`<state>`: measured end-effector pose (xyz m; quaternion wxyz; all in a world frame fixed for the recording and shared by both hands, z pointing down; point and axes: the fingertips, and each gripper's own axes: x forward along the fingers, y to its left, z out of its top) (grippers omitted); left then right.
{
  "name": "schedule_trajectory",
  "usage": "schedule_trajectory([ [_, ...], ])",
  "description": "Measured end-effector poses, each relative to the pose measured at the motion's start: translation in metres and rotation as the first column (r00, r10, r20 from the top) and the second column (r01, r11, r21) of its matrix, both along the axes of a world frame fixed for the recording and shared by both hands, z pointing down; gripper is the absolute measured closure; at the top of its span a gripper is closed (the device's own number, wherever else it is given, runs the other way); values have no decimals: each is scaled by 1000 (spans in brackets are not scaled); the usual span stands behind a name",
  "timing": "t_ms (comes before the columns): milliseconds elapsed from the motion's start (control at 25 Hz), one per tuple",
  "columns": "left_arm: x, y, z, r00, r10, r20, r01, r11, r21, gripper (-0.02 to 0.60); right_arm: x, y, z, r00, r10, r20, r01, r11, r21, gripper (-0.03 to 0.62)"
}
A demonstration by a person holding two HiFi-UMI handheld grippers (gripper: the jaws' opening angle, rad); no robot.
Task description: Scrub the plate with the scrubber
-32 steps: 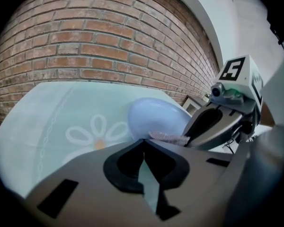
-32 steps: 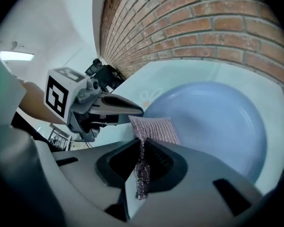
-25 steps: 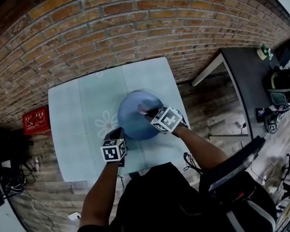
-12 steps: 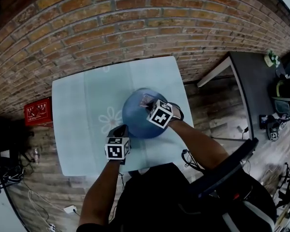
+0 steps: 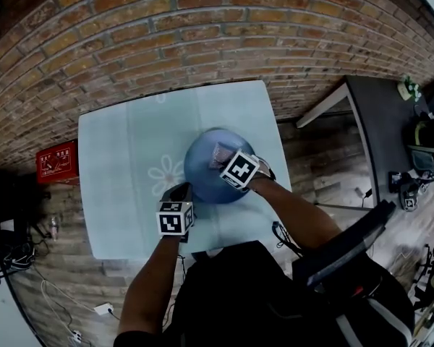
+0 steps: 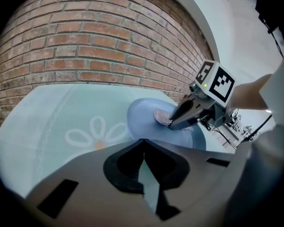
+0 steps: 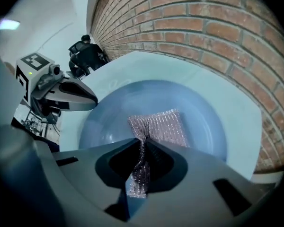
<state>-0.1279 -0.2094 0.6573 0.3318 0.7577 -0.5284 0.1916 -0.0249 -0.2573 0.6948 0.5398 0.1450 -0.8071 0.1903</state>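
Right gripper view: my right gripper (image 7: 141, 144) pinches scrubber (image 7: 161, 126) on plate (image 7: 209, 132); left gripper (image 6: 143, 142) closed, empty; unheld plate may slide.

One plate (image 5: 201, 176), one scrubber (image 7: 159, 126), one table (image 5: 123, 165), left gripper (image 5: 181, 190) and right gripper (image 6: 170, 124).

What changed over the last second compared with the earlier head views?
The right gripper slid the scrubber a little toward the wall side of the plate, mostly in the first half second, and has barely moved since. Nothing was picked up or let go. Unchanged: it stays shut on the scrubber, the left gripper stays at the plate's near rim, and the plate stays on the table.
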Motion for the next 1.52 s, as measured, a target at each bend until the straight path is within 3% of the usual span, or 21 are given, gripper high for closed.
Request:
schedule_trajectory([
  [200, -3, 1, 1, 1000, -19, -8, 19, 1000, 1, 569, 0, 35, 1, 1000, -13, 16, 15, 994, -109, 542],
  [360, -5, 1, 1, 998, -47, -32, 47, 999, -2, 569, -3, 61, 1, 999, -54, 4, 54, 988, -146, 542],
  [560, -2, 1, 0, 1000, -6, 6, 6, 1000, -3, 569, -7, 77, 2, 997, -78, 6, 77, 983, -165, 542],
  [840, -2, 3, -1, 999, -32, -34, 32, 999, -19, 571, -24, 98, 0, 992, -119, 42, 126, 967, -223, 542],
  [920, 10, 4, -2, 998, 8, -64, -10, 999, -38, 572, -32, 101, 0, 989, -137, 59, 147, 965, -218, 542],
  [1000, 36, 7, -5, 989, 100, -106, -106, 993, -47, 572, -40, 101, 1, 987, -146, 72, 159, 964, -214, 542],
  [1080, 54, 8, -9, 982, 166, -85, -170, 985, -34, 572, -46, 100, 2, 986, -146, 81, 160, 964, -212, 542],
  [1160, 57, 9, -10, 982, 179, -66, -181, 983, -28, 572, -51, 95, 1, 987, -126, 100, 146, 965, -217, 542],
  [1240, 52, 8, -11, 983, 155, -94, -158, 987, -32, 572, -56, 90, -1, 986, -109, 128, 137, 961, -240, 542],
  [1360, 30, 5, -15, 992, 58, -116, -61, 998, -25, 572, -61, 85, -3, 984, -109, 143, 143, 958, -248, 542],
  [1520, -14, -4, -12, 995, -86, -55, 85, 996, -12, 572, -69, 75, -3, 982, -102, 161, 140, 961, -240, 542],
])
